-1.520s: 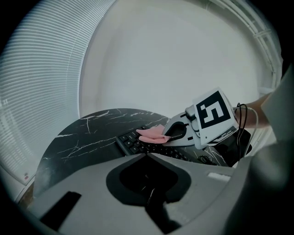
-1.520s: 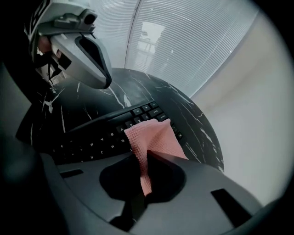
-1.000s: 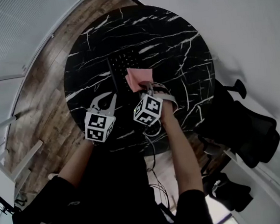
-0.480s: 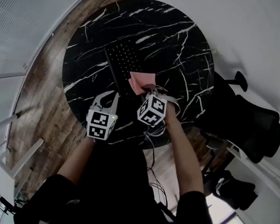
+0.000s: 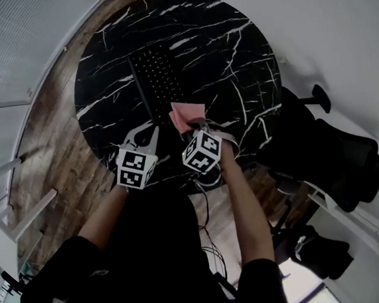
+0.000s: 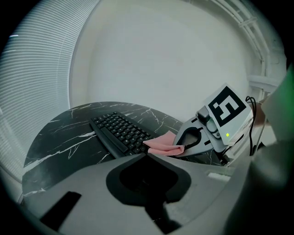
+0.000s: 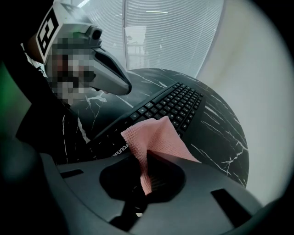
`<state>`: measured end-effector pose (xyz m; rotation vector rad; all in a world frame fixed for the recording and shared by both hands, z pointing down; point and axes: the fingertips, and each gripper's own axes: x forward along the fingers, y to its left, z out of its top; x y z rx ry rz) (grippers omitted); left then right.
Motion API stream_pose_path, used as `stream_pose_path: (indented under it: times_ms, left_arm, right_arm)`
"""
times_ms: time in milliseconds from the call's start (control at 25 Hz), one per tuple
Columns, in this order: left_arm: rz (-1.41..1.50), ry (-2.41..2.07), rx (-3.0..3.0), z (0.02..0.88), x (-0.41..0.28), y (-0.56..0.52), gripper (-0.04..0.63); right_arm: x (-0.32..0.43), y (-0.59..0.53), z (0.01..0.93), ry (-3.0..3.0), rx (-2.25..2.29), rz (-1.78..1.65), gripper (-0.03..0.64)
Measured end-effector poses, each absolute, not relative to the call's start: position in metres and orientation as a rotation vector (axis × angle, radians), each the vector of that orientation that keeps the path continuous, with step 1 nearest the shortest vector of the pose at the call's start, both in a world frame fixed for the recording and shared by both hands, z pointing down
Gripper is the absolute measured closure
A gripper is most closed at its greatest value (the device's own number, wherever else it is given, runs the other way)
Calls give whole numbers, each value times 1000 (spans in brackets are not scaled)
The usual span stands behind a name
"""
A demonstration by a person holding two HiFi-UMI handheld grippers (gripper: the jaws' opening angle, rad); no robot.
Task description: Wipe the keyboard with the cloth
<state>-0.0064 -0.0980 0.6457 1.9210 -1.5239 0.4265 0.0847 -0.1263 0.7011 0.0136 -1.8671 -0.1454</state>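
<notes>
Right gripper view showed right gripper [image 7: 147, 158] grasping pink cloth [image 7: 156, 137] at keyboard [image 7: 174, 103] near end; left gripper [image 6: 148, 155] closed, empty.

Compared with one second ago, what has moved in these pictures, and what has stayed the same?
The right gripper, shut on the pink cloth, has drawn it along the keyboard toward the person, so more keys show beyond it. Nothing was taken hold of or let go. The left gripper stays shut and empty left of the keyboard's near end, and the keyboard has not shifted on the table.
</notes>
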Motion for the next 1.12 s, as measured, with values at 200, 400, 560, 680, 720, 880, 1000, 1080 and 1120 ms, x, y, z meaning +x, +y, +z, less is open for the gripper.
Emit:
stream_pose_path:
  times_ms: [200,400,560,680,720,880,1000,1080,1120]
  left_arm:
    - [435,-1524,1915,648,11,-88,595]
    - [455,-1529,1917,657,24,-77,597]
    - [480,-1512,1919,658,36,-70,597]
    - [490,-1505,1916,656,42,-66,597]
    - [494,-1504,1915,655,43,-65,597]
    - [520,-1491,1926,656,47,-64,597]
    - [532,-1478,1935,656,51,-63,595]
    - [541,-1464,1942,656,55,-63,597]
    - [547,-1454,1947,656,57,-62,597]
  right_arm:
    - [105,-110,702,-1865,0,-133,611]
    - [126,-90,702,-1860,-38,-79,611]
    - [142,-75,703,-1855,-49,-41,611]
    - [152,-64,704,-1847,-57,-24,611]
    - [155,-62,704,-1848,-56,-18,611]
    - [164,-53,704,-1860,-33,10,611]
    - [171,-46,703,-1865,-13,24,611]
    - [177,-39,703,-1867,2,45,611]
    - [180,-36,703,-1868,8,59,611]
